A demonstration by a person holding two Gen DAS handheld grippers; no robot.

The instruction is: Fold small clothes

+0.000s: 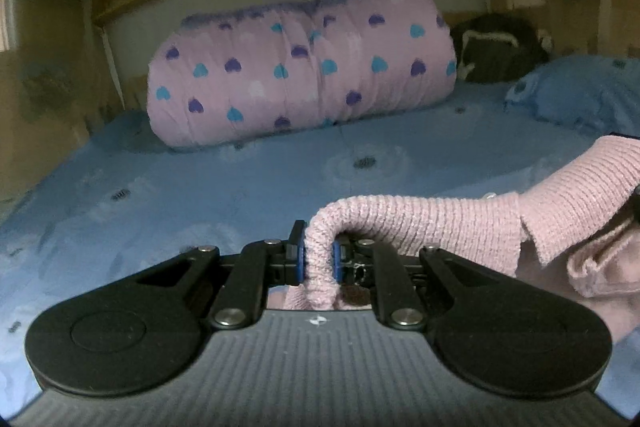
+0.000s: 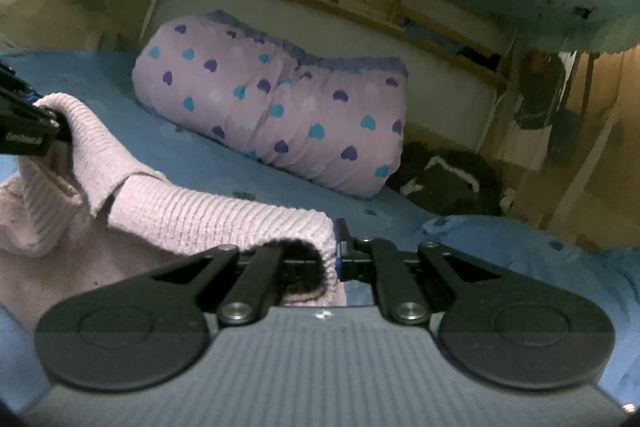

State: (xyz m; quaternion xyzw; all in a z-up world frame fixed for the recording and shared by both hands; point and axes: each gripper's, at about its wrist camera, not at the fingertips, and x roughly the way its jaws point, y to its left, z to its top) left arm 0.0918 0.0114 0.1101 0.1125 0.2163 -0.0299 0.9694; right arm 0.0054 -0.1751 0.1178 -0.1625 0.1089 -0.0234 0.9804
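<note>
Left wrist view shows the left gripper (image 1: 318,259) clamped on one end of a pale pink ribbed-knit garment (image 1: 452,223); the right gripper (image 2: 330,259) pinches the other end; its ribbed edge runs straight between them, seemingly lifted above the blue patterned bedsheet (image 1: 200,179); both hands equally near

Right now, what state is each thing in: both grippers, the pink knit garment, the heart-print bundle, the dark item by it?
Left gripper: shut on pink knit garment.
Right gripper: shut on it.
Pink knit garment: stretched between both, partly lifted.
Heart-print bundle: rolled, resting on bed.
Dark item: crumpled, untouched.
</note>
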